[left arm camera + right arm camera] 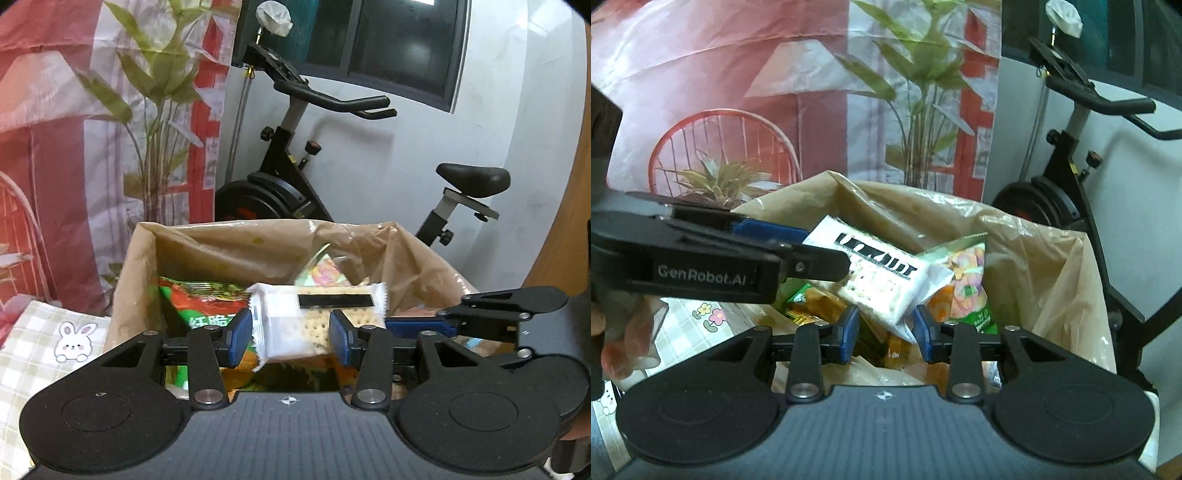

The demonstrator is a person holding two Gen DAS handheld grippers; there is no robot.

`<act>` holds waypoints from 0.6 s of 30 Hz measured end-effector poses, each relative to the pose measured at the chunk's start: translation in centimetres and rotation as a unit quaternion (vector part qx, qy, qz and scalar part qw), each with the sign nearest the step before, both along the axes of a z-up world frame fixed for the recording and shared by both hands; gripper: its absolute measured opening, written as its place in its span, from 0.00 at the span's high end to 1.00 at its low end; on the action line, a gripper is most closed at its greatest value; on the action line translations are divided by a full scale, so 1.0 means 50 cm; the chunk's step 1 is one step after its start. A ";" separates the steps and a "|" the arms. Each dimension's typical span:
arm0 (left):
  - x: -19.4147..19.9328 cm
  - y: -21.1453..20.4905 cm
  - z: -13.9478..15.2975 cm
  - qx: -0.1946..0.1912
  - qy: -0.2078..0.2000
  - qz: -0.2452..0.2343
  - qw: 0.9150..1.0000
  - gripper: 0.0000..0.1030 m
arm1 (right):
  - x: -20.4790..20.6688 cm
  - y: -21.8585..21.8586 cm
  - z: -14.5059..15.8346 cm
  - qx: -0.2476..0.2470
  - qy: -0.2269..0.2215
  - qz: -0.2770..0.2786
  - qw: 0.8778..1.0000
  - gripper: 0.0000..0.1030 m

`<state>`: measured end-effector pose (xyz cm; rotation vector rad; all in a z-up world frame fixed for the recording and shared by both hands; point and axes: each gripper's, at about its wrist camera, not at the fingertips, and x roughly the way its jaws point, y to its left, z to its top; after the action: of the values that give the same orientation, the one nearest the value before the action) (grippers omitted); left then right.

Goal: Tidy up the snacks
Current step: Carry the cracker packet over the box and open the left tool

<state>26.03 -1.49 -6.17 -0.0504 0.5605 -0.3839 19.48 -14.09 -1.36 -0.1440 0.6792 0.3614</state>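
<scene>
Left gripper [291, 334] clenched on cracker packet [295, 325], above open paper bag [229, 243]. Right gripper [884, 332] released, empty, near packet's corner. We judge: lower packet among snacks, centre of bag, then let go.

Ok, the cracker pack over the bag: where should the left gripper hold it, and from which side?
Grip the cracker pack across its short width near the clear end where crackers show, coming from above the bag. The pack is flat and rigid there; its crimped ends are floppy. The left gripper already brackets that middle; the right gripper sits open below.
</scene>
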 end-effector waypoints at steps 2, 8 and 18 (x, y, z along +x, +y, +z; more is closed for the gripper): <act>-0.005 0.004 0.003 0.004 -0.003 0.002 1.000 0.52 | 0.001 0.005 0.002 -0.005 0.008 -0.007 1.000 0.63; -0.041 0.007 0.054 0.050 -0.038 0.031 0.998 0.26 | -0.014 0.006 0.039 -0.016 0.004 -0.038 0.999 0.28; -0.160 0.018 0.168 0.073 -0.089 0.070 0.991 0.16 | -0.123 -0.002 0.153 0.021 -0.042 -0.102 0.994 0.05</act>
<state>18.03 -0.58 2.25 0.0838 0.4049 -0.2081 13.32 -14.17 6.27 -0.0485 0.5969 0.1733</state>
